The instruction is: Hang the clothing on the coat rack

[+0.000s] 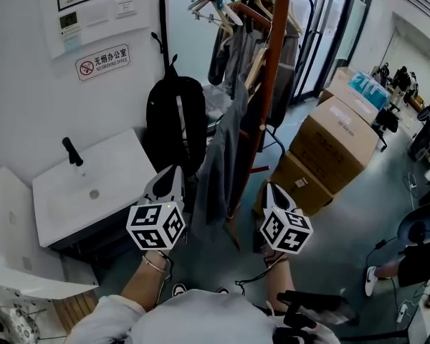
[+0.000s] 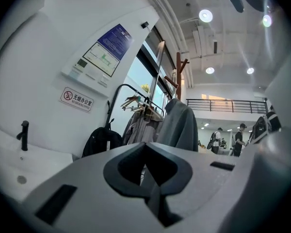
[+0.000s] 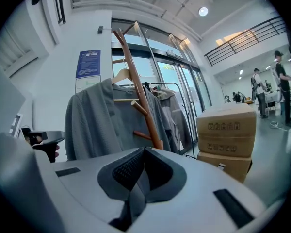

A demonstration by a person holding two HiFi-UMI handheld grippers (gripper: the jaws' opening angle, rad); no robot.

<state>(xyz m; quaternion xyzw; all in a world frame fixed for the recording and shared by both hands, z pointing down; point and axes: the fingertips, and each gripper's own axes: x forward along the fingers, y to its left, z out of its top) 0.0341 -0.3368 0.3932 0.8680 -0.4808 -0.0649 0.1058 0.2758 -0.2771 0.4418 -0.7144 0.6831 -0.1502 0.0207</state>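
A wooden coat rack (image 1: 271,63) is seen standing ahead of both grippers, roughly between them. The grey garment (image 1: 218,160) is hung on it from a wooden hanger (image 3: 120,76). It is draped down just ahead of the left gripper (image 1: 173,172) and to the left of the right gripper (image 1: 272,187). Stacked cardboard boxes (image 1: 337,145) are placed ahead and to the right of the right gripper. A white sink (image 1: 93,185) is set to the left of the left gripper, and a black backpack (image 1: 175,120) is hung just beyond its tip. Both grippers are held clear of the garment, with their jaws pressed together and nothing between them.
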